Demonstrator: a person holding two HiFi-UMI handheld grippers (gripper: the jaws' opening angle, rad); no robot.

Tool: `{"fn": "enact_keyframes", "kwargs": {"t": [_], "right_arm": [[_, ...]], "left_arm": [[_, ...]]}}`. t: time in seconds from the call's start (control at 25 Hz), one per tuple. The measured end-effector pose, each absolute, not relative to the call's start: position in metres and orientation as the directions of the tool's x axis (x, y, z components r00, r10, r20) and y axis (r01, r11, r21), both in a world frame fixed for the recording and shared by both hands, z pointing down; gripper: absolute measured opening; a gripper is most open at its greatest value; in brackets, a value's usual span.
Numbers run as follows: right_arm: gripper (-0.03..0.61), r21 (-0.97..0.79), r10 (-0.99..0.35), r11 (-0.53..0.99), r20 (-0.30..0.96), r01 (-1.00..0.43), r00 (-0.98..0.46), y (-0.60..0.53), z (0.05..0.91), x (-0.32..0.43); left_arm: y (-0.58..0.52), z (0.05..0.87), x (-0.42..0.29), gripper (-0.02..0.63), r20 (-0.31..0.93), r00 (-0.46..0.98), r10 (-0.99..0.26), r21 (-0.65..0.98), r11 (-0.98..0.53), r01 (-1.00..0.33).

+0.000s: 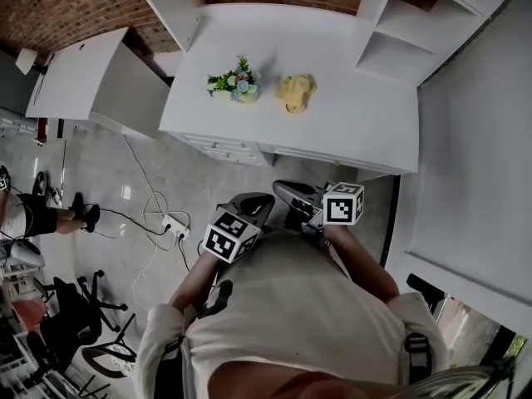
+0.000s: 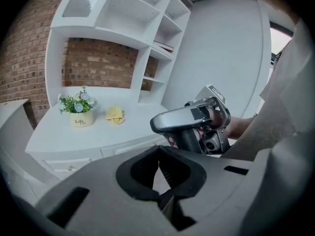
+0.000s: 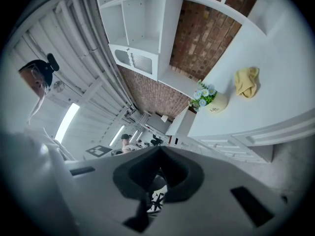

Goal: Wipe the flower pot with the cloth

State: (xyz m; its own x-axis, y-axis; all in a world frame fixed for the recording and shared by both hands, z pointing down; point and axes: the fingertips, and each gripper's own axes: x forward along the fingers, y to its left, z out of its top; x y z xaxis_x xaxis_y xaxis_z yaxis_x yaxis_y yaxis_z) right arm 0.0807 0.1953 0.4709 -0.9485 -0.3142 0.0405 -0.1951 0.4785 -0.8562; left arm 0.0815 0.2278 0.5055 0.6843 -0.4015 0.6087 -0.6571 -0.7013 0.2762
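Note:
A cream flower pot (image 1: 235,87) with green leaves and small blue flowers stands on the white desk (image 1: 349,131). A crumpled yellow cloth (image 1: 296,93) lies just right of it. Both grippers are held close to the person's body, well short of the desk. The left gripper (image 1: 256,206) is shut and empty, and so is the right gripper (image 1: 288,193). In the left gripper view the pot (image 2: 81,116) and cloth (image 2: 115,114) sit far beyond the closed left gripper (image 2: 160,177), with the right gripper (image 2: 194,124) alongside. The right gripper view shows the pot (image 3: 215,102) and cloth (image 3: 246,81) far past the closed right gripper (image 3: 156,175).
A white shelf unit (image 1: 403,32) rises at the desk's right end. A second white desk (image 1: 83,73) stands to the left. A power strip with cables (image 1: 172,223) lies on the floor, near a black office chair (image 1: 71,318) and a seated person (image 1: 33,214).

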Motion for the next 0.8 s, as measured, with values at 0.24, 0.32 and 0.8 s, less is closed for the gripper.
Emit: {"fn": "enact_keyframes", "kwargs": {"t": [0.24,0.32,0.8], "right_arm": [[0.011,-0.860,-0.311,0.473,0.039,-0.190,-0.950,0.184,0.473,0.091],[0.011,-0.857,-0.309,0.475,0.048,-0.198,-0.950,0.179,0.474,0.092],[0.011,-0.862,-0.437,0.384,0.146,-0.331,-0.888,0.117,0.485,0.067]], "left_arm": [[0.218,0.507,0.091,0.020,0.624,0.671,-0.400,0.272,-0.694,-0.666],[0.212,0.506,0.093,0.020,0.623,0.673,-0.398,0.267,-0.701,-0.661],[0.149,0.507,0.052,0.021,0.566,0.738,-0.368,0.299,-0.743,-0.599]]}}
